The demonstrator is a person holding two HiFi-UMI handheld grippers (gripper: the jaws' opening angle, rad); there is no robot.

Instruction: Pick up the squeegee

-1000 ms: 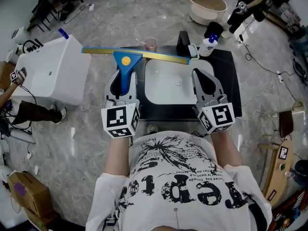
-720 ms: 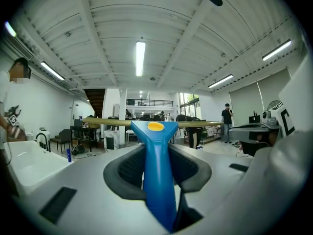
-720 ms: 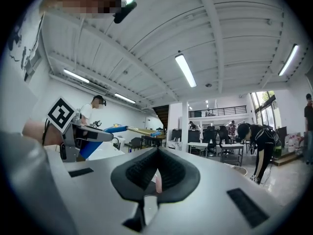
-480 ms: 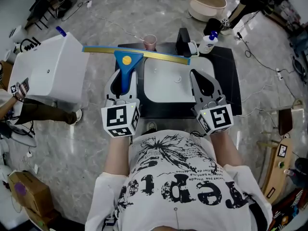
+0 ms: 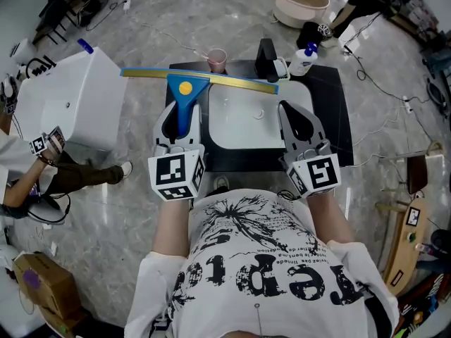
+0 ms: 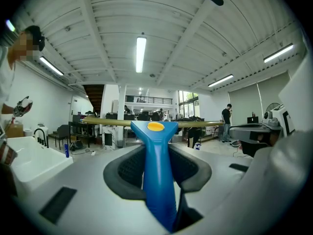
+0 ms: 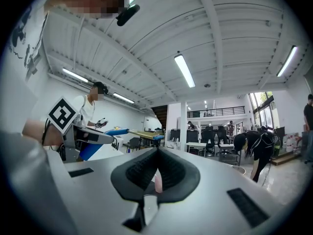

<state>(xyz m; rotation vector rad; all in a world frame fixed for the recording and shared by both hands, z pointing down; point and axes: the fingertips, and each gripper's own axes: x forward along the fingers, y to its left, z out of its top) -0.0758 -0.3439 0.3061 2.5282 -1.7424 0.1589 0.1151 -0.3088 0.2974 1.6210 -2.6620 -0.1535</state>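
Squeegee (image 5: 184, 89): rigid blue plastic handle with a long thin yellow blade bar. I judge it light and stiff. The smooth plastic could twist in a grip, since the long blade levers about the handle. Best hold: mid-handle, below the yellow dot.

Left hand-held gripper (image 5: 182, 118): clamped partway closed on that handle. The blade runs crosswise at its 12 o'clock, over the tabletop's (image 5: 338, 118) far edge and apparently clear of it.

Right hand-held gripper (image 5: 294, 118): at 3 o'clock of the left one, jaws together, holding nothing.
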